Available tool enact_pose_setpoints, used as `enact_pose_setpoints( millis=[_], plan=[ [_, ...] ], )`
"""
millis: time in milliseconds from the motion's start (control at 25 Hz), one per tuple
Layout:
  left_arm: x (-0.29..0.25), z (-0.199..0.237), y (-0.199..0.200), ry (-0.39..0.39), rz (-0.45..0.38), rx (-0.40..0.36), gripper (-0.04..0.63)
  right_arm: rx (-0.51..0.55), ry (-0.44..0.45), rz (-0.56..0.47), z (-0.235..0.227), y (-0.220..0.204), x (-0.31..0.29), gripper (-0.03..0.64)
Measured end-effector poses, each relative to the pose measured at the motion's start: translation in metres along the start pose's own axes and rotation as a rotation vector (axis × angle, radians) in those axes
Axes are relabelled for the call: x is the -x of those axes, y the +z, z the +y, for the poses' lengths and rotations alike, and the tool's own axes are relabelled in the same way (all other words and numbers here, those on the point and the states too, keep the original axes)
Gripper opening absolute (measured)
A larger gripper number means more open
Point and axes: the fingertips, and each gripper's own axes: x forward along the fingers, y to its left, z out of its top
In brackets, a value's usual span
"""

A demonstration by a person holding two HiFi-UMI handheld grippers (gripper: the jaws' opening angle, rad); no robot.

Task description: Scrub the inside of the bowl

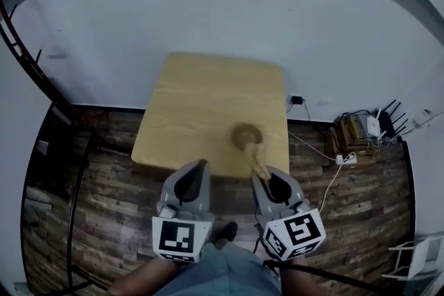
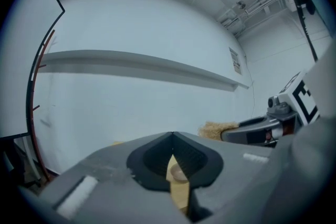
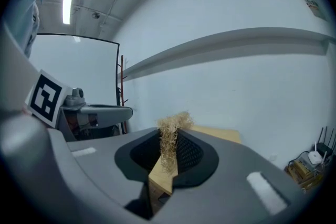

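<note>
A small brown bowl [image 1: 245,134] stands on the wooden table [image 1: 201,114], near its front right edge. My right gripper [image 1: 259,175] is shut on a tan straw scrubber [image 1: 257,161], whose fibres reach up toward the bowl's near rim. In the right gripper view the scrubber [image 3: 169,139] sticks out from between the closed jaws. My left gripper [image 1: 202,166] hangs over the table's front edge, left of the bowl, shut with nothing in it. In the left gripper view, the bowl [image 2: 178,174] shows through the slit below the jaw tips, and the scrubber [image 2: 216,129] shows at right.
A white wall rises behind the table. Cables and a power strip [image 1: 345,159] lie on the plank floor to the right, beside a router [image 1: 374,125]. A black rail [image 1: 28,59] runs along the left. A white chair [image 1: 420,256] stands at the bottom right.
</note>
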Motion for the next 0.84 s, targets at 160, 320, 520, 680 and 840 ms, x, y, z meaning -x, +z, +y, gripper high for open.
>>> enact_pose_setpoints(
  millis=[160, 320, 520, 680, 840],
  plan=[
    [0.013, 0.016, 0.011, -0.006, -0.053, -0.007, 0.02, 0.01, -0.004, -0.014, 0.023, 0.006, -0.005, 0.057],
    [0.021, 0.025, 0.012, -0.022, -0.059, -0.009, 0.02, 0.013, -0.018, -0.015, 0.037, 0.007, -0.006, 0.057],
    [0.024, 0.027, 0.013, -0.061, -0.057, -0.011, 0.02, 0.007, -0.058, -0.024, 0.042, 0.009, -0.006, 0.057],
    [0.021, 0.028, 0.013, -0.085, -0.06, -0.015, 0.02, 0.008, -0.075, -0.026, 0.042, 0.009, -0.008, 0.057],
    [0.018, 0.026, 0.013, -0.104, -0.065, -0.023, 0.02, 0.007, -0.084, -0.028, 0.041, 0.009, -0.009, 0.057]
  ],
)
